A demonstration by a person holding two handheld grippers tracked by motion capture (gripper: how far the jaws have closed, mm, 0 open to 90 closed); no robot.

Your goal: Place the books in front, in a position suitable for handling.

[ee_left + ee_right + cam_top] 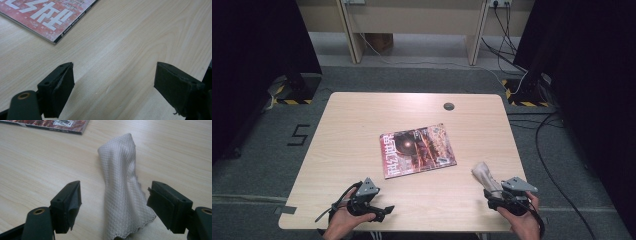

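Observation:
A magazine point(418, 150) with a red and dark cover lies flat at the middle of the wooden table point(357, 125). Its corner shows at the top of the left gripper view point(47, 15), and its barcode edge in the right gripper view point(50, 125). A white woven cloth point(484, 175) lies bunched near the front right. My right gripper point(492, 197) stands open, and the cloth point(122, 185) runs between its jaws with a gap on each side point(115, 195). By the front left edge, my left gripper point(384, 212) is open over bare wood point(113, 77).
A small round grommet point(449, 106) sits in the table near the far edge. Black cables point(557, 165) trail over the grey floor at the right. Stand bases with striped tape point(522, 95) flank the table, and pale furniture legs point(354, 45) stand behind it.

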